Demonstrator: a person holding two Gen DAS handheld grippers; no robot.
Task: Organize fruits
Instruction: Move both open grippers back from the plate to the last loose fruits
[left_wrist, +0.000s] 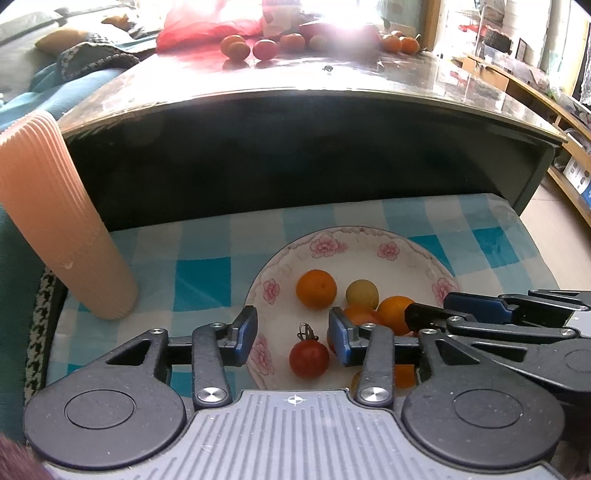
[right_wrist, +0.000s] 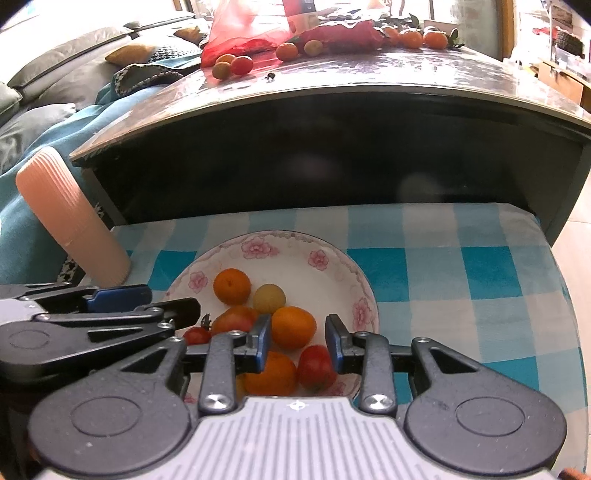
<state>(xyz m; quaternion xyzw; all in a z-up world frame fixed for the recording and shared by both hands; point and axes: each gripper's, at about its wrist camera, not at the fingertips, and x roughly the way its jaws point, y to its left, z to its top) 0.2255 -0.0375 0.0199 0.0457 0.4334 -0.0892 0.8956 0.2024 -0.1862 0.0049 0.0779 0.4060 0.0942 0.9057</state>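
A white plate with pink flowers lies on a blue checked cloth. It holds several fruits: oranges, a yellow-green fruit and small red tomatoes. My left gripper hovers open over the plate's near left part, a stemmed tomato below its gap. My right gripper is open over the near right part, above an orange and a tomato. Neither holds anything. Each gripper shows at the edge of the other's view.
A dark glossy table rises behind the cloth, with more loose fruits and a red plastic bag on its far side. A ribbed peach cylinder leans at the left. A sofa with cushions lies beyond.
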